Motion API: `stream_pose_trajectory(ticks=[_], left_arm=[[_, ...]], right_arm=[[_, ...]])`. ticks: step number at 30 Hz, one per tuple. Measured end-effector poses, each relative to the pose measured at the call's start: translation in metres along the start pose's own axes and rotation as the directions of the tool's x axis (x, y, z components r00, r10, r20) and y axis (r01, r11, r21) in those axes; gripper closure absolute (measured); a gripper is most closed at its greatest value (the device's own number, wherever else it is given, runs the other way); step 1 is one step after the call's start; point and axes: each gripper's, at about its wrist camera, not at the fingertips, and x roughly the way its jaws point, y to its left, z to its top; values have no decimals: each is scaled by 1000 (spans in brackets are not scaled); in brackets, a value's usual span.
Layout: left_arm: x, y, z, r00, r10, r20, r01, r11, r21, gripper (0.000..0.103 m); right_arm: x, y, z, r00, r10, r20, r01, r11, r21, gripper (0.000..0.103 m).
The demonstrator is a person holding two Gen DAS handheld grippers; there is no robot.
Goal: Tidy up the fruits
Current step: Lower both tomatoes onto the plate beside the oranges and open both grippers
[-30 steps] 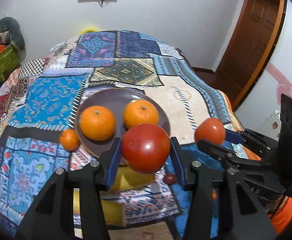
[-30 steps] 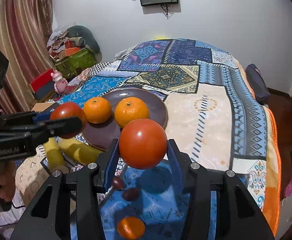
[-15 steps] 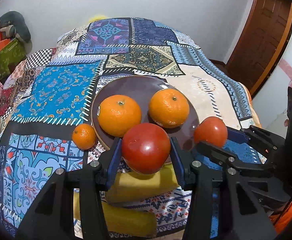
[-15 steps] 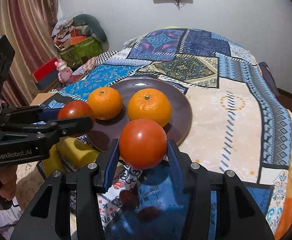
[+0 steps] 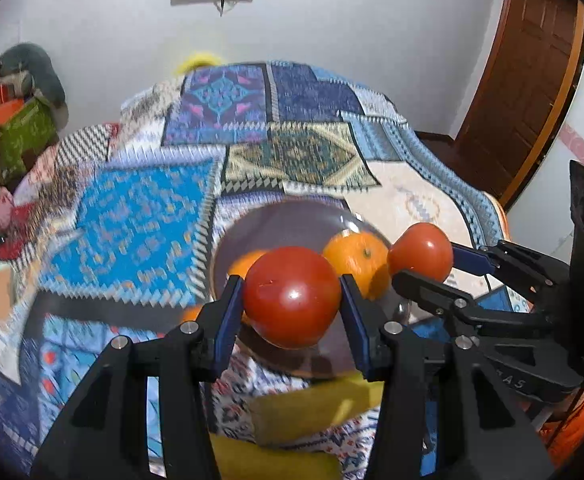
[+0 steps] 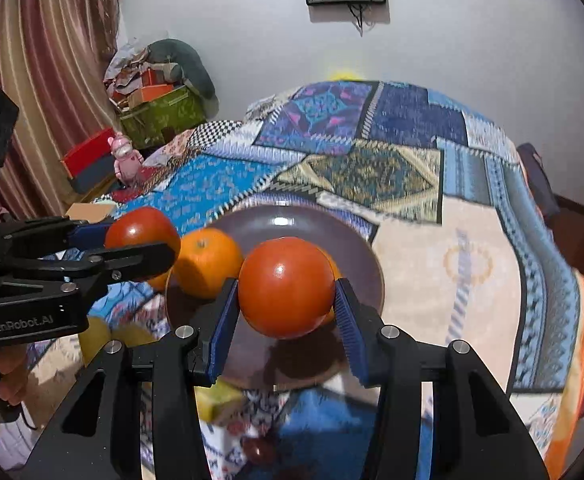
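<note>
Left gripper (image 5: 292,300) clamped on a red tomato (image 5: 292,297), pads pressing both flanks; right gripper (image 6: 286,298) likewise shut around a second tomato (image 6: 286,288). Both held aloft over the near edge of the brown plate (image 6: 355,248), with an orange (image 6: 207,263) resting on it and another orange (image 5: 355,256) partly hidden behind the fruit. Yellow bananas (image 5: 323,404) just below, on the patterned bedspread (image 6: 471,264). Risks: tomatoes colliding if lowered together, released fruit rolling off the crowded plate onto soft cloth, skin bruised by excess squeeze.
</note>
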Motion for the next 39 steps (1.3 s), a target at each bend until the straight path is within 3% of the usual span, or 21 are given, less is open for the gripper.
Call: stream_pose_trajectory(ticks=[9,18,26,31,39], left_arm=[[16,19,32,999,31,19,-32,999,12,56],[65,43,45,998,42,-37,-43,999,-27,56],[91,47,47,997,8,-75,-13,998,-64,56],[106,48,46,994,35,-100,-41,997,-59,56],[116,46,42,990,-9,-138,1,998,-61,55]], right_arm=[[30,-2,25,1000,18,-7,-18,1000,9,59],[59,2,37,999,2,-43,-4,999,-47,58],[78,3,35,996,-20,-84,13,997,-75,58],[90,2,33,993,-31,-117,20,995,-94,58],[99,-1,29,989,-18,-144,4,995,-97,58]])
